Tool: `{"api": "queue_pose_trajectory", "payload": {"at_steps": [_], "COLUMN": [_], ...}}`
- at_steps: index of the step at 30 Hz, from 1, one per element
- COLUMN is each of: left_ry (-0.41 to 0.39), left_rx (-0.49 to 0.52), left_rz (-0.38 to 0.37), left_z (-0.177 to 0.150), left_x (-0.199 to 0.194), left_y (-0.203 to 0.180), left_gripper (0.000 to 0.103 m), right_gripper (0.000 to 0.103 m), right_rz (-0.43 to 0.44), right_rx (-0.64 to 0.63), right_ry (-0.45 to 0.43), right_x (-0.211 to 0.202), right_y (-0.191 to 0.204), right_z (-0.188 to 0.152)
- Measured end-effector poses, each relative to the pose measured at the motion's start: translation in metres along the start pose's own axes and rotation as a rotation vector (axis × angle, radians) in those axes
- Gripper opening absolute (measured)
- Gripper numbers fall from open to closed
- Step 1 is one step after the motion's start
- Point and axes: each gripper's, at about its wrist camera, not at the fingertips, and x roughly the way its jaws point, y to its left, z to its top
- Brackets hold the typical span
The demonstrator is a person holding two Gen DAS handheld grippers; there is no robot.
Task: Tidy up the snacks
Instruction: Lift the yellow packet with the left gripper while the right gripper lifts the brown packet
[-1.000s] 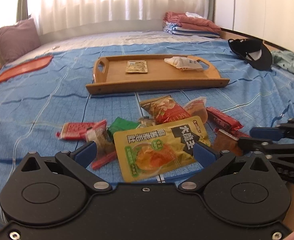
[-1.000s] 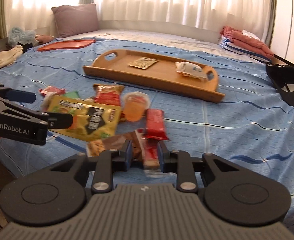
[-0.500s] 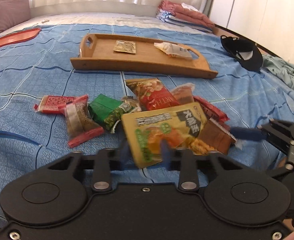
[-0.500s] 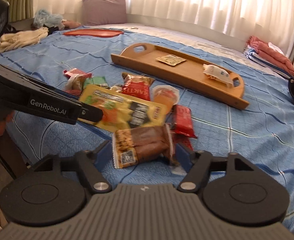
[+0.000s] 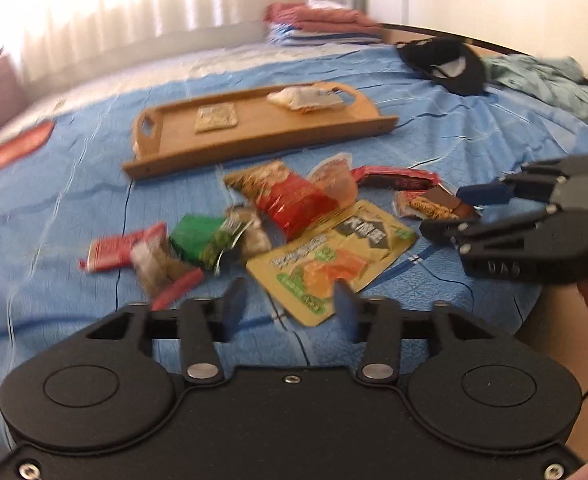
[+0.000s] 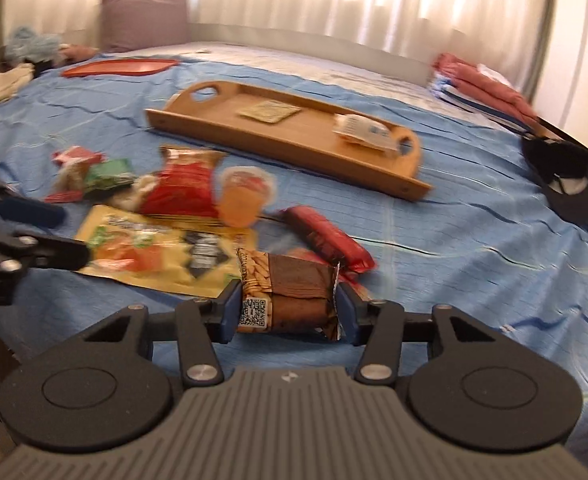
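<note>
Several snack packets lie in a heap on the blue bedspread in front of a wooden tray (image 5: 262,152) that holds a flat tan sachet (image 5: 216,119) and a white packet (image 5: 305,98). My left gripper (image 5: 289,306) is opening. The near corner of the yellow pouch (image 5: 333,256) lies between its fingers, and the pads stand off it. My right gripper (image 6: 288,312) is closing on a brown snack bar packet (image 6: 290,296), with a pad against each end. The left wrist view shows the right gripper (image 5: 451,212) at the right with that packet.
A red chip bag (image 5: 294,196), a jelly cup (image 5: 335,184), a red bar (image 5: 393,176) and a green packet (image 5: 198,236) lie in the heap. A black cap (image 5: 445,64), folded clothes (image 5: 321,24) and an orange lid (image 5: 10,152) lie farther off. The bed's edge is just below both grippers.
The left gripper went from wide around the yellow pouch to shut on its corner, then parted again. The right gripper opened wide around the brown packet and has narrowed onto it.
</note>
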Motion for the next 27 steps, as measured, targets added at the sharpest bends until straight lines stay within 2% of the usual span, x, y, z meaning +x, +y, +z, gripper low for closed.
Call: {"api": "queue_pose_trajectory", "payload": {"at_steps": [4,7,10,12,16,18,23,27], "left_ry": [-0.058,-0.03,0.027,0.026,0.022,0.044,0.114,0.108], "left_rx": [0.153,0.229,0.215,0.216,0.252,0.266,0.164,0.16], "left_rz": [-0.054,-0.1,-0.165,-0.166,-0.166,-0.176,-0.205,-0.195], "left_z": [0.007,0.012,0.017,0.019,0.027,0.029,0.032,0.024], "left_x": [0.005,0.022,0.041,0.048,0.059,0.066,0.069,0.057], "left_y": [-0.009,-0.017,-0.017,-0.017,-0.019,-0.02,-0.013,-0.015], "left_gripper": [0.065,0.066,0.064,0.064,0.071,0.075,0.075,0.075], "right_gripper": [0.054,0.054,0.054,0.054,0.055,0.055,0.055,0.055], "right_rz": [-0.015,-0.029,-0.04,-0.044,-0.048,-0.047,-0.047,-0.044], "right_rx": [0.057,0.079,0.091,0.092,0.098,0.104,0.117,0.125], "right_ry": [-0.009,-0.018,-0.021,-0.019,-0.013,-0.009,-0.013,-0.013], "right_x": [-0.005,-0.009,-0.012,-0.013,-0.013,-0.012,-0.011,-0.01], "right_y": [-0.016,-0.023,-0.027,-0.029,-0.031,-0.032,-0.035,-0.035], "right_z": [-0.001,0.001,0.001,0.0,-0.002,-0.003,-0.003,-0.003]}}
